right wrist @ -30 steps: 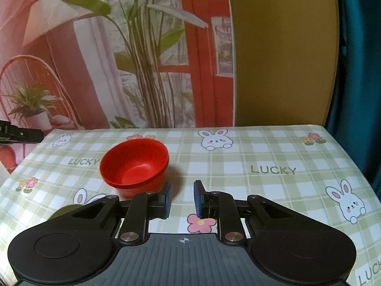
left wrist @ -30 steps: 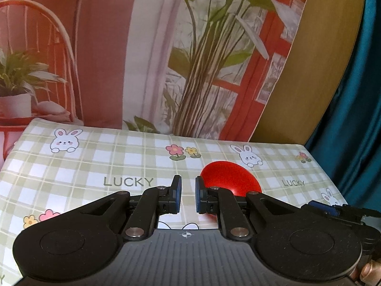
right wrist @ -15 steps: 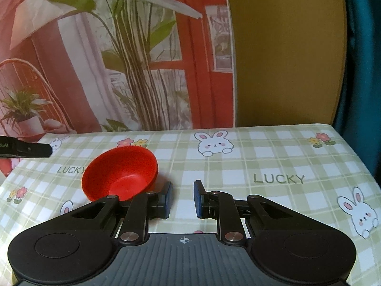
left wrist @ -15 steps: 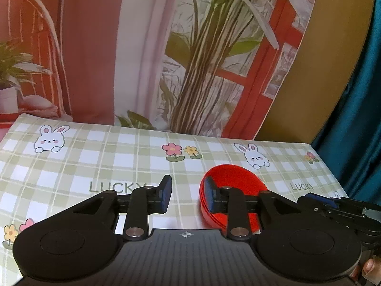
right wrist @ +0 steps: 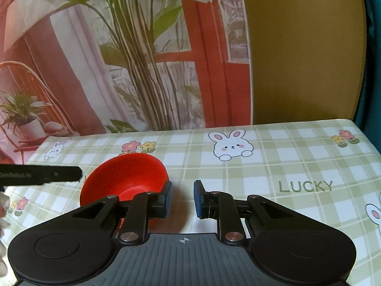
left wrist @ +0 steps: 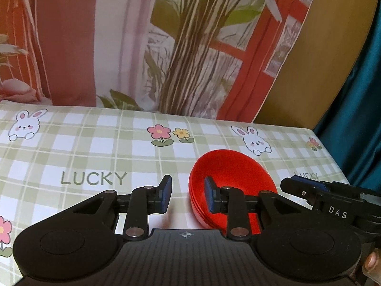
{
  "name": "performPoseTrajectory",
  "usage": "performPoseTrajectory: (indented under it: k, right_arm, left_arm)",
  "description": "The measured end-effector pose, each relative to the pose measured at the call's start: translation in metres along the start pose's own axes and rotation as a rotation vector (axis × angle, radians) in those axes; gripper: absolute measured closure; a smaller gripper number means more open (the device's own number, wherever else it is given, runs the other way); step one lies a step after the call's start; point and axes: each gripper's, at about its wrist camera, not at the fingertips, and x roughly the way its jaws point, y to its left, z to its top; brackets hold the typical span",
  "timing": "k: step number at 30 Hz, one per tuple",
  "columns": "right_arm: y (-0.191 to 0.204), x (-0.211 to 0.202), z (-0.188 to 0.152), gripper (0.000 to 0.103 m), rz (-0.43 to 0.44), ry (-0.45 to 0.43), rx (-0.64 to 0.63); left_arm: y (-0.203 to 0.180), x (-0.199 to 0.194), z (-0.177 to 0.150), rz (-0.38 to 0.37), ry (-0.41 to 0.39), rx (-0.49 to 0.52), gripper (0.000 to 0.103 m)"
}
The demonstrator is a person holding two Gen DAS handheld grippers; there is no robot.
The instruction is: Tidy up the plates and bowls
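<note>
A stack of red bowls [left wrist: 234,171] sits nested on the checked tablecloth. My left gripper [left wrist: 187,194] is open, its left finger outside the stack's near-left rim and its right finger over the bowl's inside. In the right wrist view the same red bowls [right wrist: 126,176] lie left of centre. My right gripper [right wrist: 182,197] is open and empty, just right of the bowls, with its left finger [right wrist: 166,197] at their right rim. No plates show in either view.
The table [right wrist: 285,157] carries a green checked cloth with rabbits, flowers and "LUCKY" print. A printed backdrop hangs behind its far edge, and a teal curtain [left wrist: 357,95] hangs at the right. The right gripper's tip [left wrist: 309,188] shows beside the bowls in the left wrist view.
My left gripper opened wider and moved forward, straddling the bowls' near rim. My right gripper opened somewhat and closed in on the bowls' right side.
</note>
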Motion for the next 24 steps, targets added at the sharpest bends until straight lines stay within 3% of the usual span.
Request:
performPoseTrajectory:
  k: [16, 24]
  right_arm:
    - [0.003, 0.015, 0.002, 0.085, 0.041, 0.02, 0.01]
    - [0.006, 0.019, -0.001, 0.085, 0.055, 0.045, 0.029]
  left_arm:
    - [-0.005, 0.016, -0.007, -0.029, 0.039, -0.009, 0.074]
    - [-0.006, 0.017, -0.009, -0.035, 0.052, -0.017, 0.083]
